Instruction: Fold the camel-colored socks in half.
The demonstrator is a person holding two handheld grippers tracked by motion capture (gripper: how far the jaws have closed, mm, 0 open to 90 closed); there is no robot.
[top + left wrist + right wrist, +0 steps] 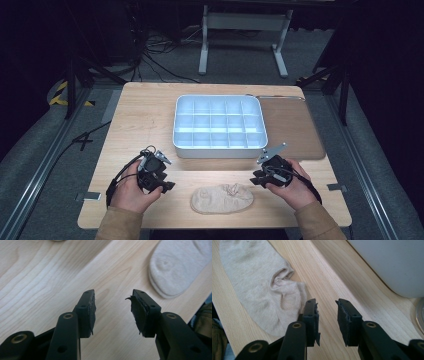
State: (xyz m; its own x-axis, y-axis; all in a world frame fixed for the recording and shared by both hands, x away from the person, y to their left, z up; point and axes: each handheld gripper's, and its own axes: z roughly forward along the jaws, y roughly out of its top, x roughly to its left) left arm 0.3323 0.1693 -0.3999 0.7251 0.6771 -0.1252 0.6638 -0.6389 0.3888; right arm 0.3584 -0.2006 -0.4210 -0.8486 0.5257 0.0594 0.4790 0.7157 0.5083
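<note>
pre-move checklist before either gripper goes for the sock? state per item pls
1. Left gripper jaws apart with nothing between them: ok.
2. Right gripper jaws apart with nothing between them: ok.
3. Sock lies flat on the table, between the two grippers, untouched: ok.
4. Sock's opening is reachable: ok, the bunched cuff faces the right gripper in the right gripper view.
5. Divided tray sits behind the sock, compartments look bare: ok.
6. Whether this is one sock or a stacked pair: cannot tell; the left gripper view shows a layered edge.
</note>
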